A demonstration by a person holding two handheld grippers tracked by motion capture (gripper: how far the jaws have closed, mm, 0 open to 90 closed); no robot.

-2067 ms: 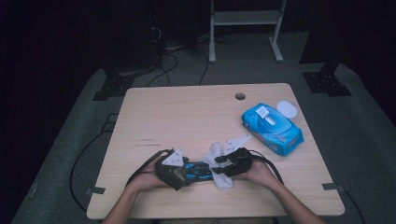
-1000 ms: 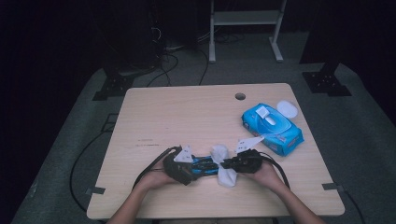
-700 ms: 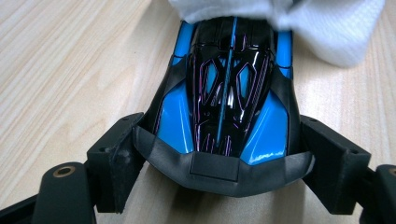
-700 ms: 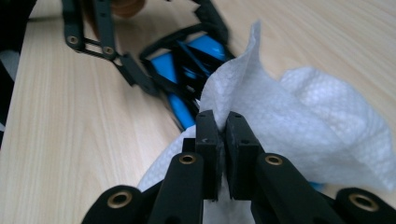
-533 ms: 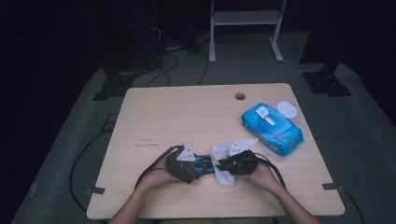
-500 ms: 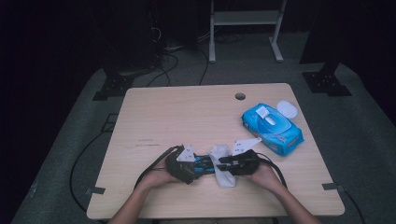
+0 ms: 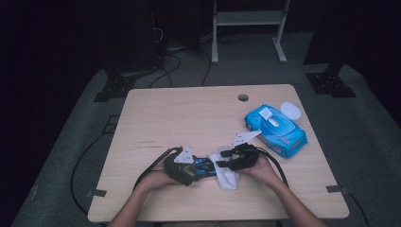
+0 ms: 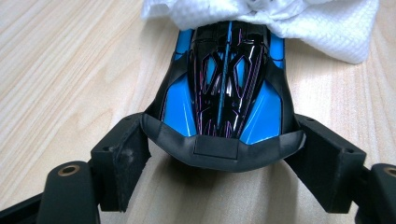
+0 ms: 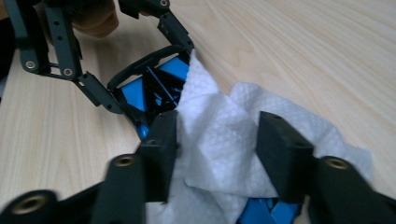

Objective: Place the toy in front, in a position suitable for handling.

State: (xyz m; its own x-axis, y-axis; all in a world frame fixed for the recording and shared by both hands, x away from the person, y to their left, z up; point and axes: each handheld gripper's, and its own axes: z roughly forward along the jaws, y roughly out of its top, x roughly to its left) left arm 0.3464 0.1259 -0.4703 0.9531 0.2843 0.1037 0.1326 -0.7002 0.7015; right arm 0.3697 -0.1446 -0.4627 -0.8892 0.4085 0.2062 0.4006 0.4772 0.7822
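Note:
A blue and black toy car (image 8: 229, 84) lies on the table (image 7: 189, 113) near the front edge. My left gripper (image 8: 223, 140) is shut on its near end; the jaws have just been closing on the car's sides. A white wipe (image 8: 299, 23) covers the car's far end. In the right gripper view the wipe (image 9: 261, 107) bunches up between the jaws of my right gripper (image 9: 219, 130), which have just been opening and now stand apart. Beyond it are the car (image 9: 154, 88) and the left gripper (image 9: 140, 65). From above, both grippers (image 7: 198, 169) (image 7: 223, 158) meet at the car (image 7: 204, 165).
A blue pack of wipes (image 7: 276, 130) with its white lid (image 7: 290, 111) flipped open lies at the right of the table. A cable hole (image 7: 243, 97) sits near the far edge. Cables trail from both grippers toward the front edge.
My right gripper has shifted slightly left over the wipe and its jaws stand wider than before. The left hand and the car have stayed put.

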